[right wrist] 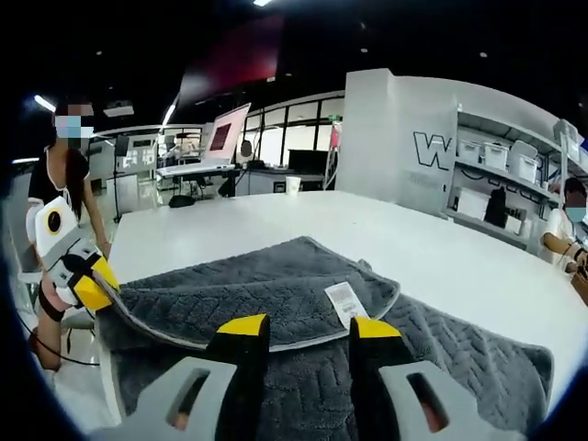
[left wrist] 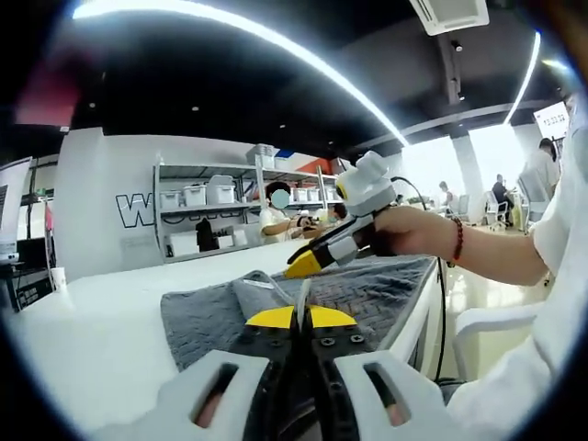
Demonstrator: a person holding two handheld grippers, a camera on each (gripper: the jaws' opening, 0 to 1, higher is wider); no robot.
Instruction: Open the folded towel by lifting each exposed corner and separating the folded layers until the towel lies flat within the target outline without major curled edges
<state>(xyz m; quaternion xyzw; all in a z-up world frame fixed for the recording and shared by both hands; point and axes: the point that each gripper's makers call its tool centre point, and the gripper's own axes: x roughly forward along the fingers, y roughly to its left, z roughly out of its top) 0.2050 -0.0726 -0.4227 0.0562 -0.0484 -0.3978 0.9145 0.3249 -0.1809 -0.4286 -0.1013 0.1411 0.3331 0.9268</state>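
A grey towel (right wrist: 276, 285) lies on the white table (right wrist: 303, 220), its upper layer folded over the lower one, with a white label (right wrist: 344, 301) near the fold's edge. My left gripper (right wrist: 92, 287) is shut on the corner of the upper layer at the left and holds it slightly raised. In the left gripper view its yellow tips (left wrist: 300, 317) pinch the towel (left wrist: 367, 285) edge together. My right gripper (right wrist: 310, 328) stands open just above the lower layer, with nothing between its fingers. A hand holds this right gripper (left wrist: 312, 260) over the towel's far side.
The table's edge (left wrist: 423, 312) runs close by the person's sleeve, with a white chair (left wrist: 487, 322) beyond it. Bare table (left wrist: 101, 322) spreads to the left of the towel. A paper cup (right wrist: 292, 185) stands far back. Shelves with bins (left wrist: 211, 197) and seated people line the background.
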